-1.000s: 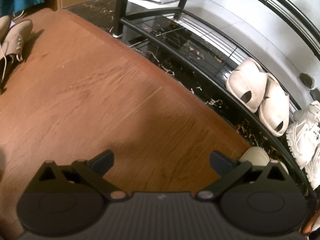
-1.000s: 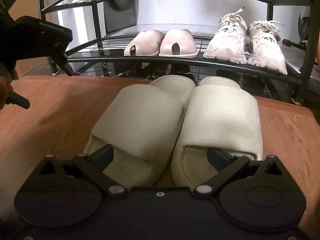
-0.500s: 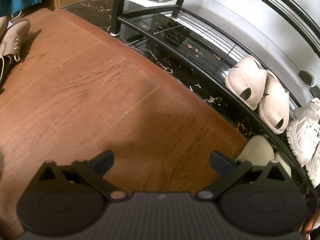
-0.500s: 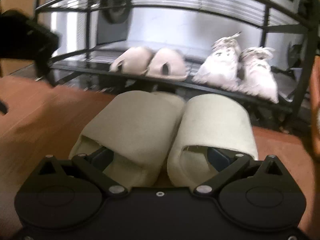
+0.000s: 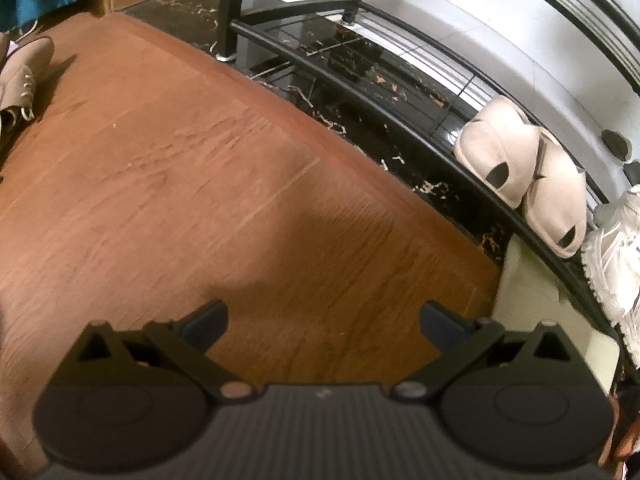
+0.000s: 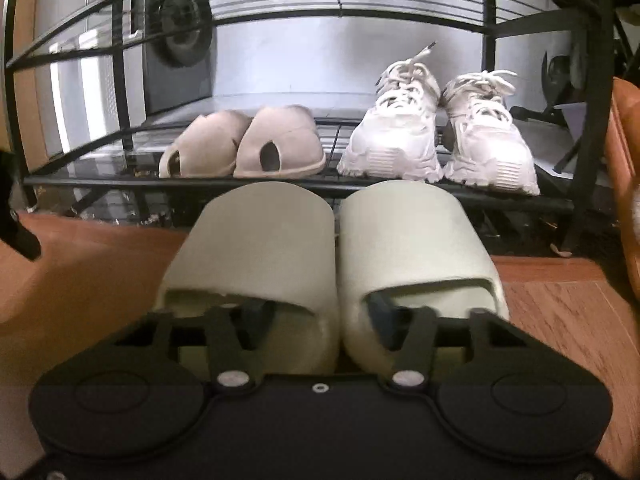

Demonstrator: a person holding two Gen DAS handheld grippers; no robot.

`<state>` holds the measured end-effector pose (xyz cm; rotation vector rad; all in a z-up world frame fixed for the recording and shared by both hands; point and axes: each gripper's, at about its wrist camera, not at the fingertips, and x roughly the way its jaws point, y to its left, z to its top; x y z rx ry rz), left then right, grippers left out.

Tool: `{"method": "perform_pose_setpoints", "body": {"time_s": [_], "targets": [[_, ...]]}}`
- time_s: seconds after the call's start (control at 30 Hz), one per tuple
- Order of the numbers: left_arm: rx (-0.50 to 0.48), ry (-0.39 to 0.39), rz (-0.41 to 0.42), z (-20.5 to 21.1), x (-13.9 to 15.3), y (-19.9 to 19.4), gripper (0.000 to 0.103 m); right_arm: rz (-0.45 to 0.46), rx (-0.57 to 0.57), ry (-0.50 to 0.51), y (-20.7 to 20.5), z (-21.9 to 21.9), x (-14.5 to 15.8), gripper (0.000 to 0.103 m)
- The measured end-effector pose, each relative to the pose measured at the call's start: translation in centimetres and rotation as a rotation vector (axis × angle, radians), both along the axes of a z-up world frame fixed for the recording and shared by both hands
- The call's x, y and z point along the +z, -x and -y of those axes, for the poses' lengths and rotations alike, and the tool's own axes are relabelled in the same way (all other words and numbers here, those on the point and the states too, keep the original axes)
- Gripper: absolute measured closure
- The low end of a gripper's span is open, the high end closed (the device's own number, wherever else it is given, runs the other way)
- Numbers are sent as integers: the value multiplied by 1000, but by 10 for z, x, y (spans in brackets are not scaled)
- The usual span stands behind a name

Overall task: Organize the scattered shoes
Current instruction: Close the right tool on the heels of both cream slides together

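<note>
Slides [image 6: 332,264], a cream foam-looking pair, are sitting side by side and touching on the wooden floor [image 5: 180,168], toes pointing at 12 o'clock toward the black shoe rack [image 6: 304,188]. I am judging them light, soft and springy, thick-walled, with a matte skin that should not slip much; nothing fragile. The sensible hold, in my view, is the two inner walls pinched together, so both come up as one.

My right tool [image 6: 320,316] is doing exactly that: one finger is reaching into the left slide's foot opening, the other into the right slide's, and the jaws are drawn about halfway in, closing on the two adjoining walls. Contact looks made; how firmly I am squeezing, I cannot tell.

My left tool [image 5: 322,316] is hanging wide apart over bare floor, touching nothing, with the slides' edge at its 3 o'clock.

On the rack's lowest shelf, beige clogs [image 6: 244,148] are standing at 11 o'clock and white sneakers [image 6: 436,136] at 1 o'clock. Tan lace-ups [image 5: 22,76] are lying loose at the left view's 10 o'clock.
</note>
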<state>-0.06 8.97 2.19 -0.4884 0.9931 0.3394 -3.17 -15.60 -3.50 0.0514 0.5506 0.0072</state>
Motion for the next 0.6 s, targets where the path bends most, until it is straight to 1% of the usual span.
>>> {"method": "perform_pose_setpoints", "body": {"time_s": [0.07, 0.1, 0.3, 0.37, 0.43, 0.5, 0.57, 0.6], "targets": [[2, -1, -2, 0, -1, -1, 1, 3, -4, -11, 5, -1, 7, 76], [2, -1, -2, 0, -1, -1, 1, 0, -8, -22, 9, -1, 11, 77], [21, 9, 7, -4, 1, 2, 1, -98, -42, -111, 41, 2, 45, 78], [34, 14, 9, -6, 2, 3, 1, -117, -50, -141, 53, 6, 57, 78], [61, 24, 15, -10, 5, 6, 1, -125, -65, -188, 70, 16, 76, 78], [75, 33, 18, -12, 6, 8, 1, -111, -70, -219, 88, 25, 94, 78], [77, 37, 19, -12, 6, 8, 1, -81, -64, -223, 104, 29, 109, 78], [76, 39, 19, -13, 6, 8, 1, -46, -56, -219, 115, 32, 119, 78]]}}
